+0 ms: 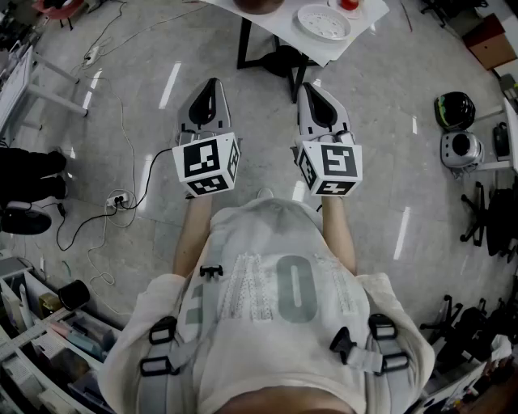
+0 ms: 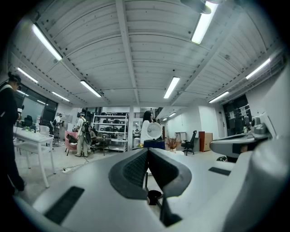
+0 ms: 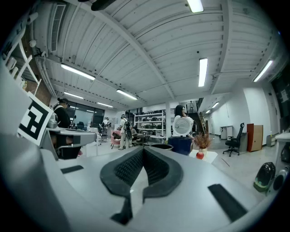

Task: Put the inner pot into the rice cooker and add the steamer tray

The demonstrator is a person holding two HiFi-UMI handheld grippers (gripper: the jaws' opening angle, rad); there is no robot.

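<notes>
I hold both grippers level over the floor, a short way before a white table (image 1: pixel 336 44). On it lies the white round steamer tray (image 1: pixel 324 22), with a dark pot (image 1: pixel 259 4) at its left. In the right gripper view the dark blue rice cooker (image 3: pixel 182 145) stands with its white lid (image 3: pixel 183 126) raised, the dark inner pot (image 3: pixel 161 147) beside it. The left gripper view shows the same cooker (image 2: pixel 154 143) far ahead. My left gripper (image 1: pixel 212 85) (image 2: pixel 147 150) and right gripper (image 1: pixel 310 89) (image 3: pixel 143 149) are shut with nothing between the jaws.
Cables and a power strip (image 1: pixel 119 200) lie on the floor at the left. The table's black legs (image 1: pixel 243 40) stand ahead. A red apple (image 3: pixel 200 155) and a small plant (image 3: pixel 202 141) sit on the table. Office chairs (image 1: pixel 486 218), desks, shelves and several people fill the room.
</notes>
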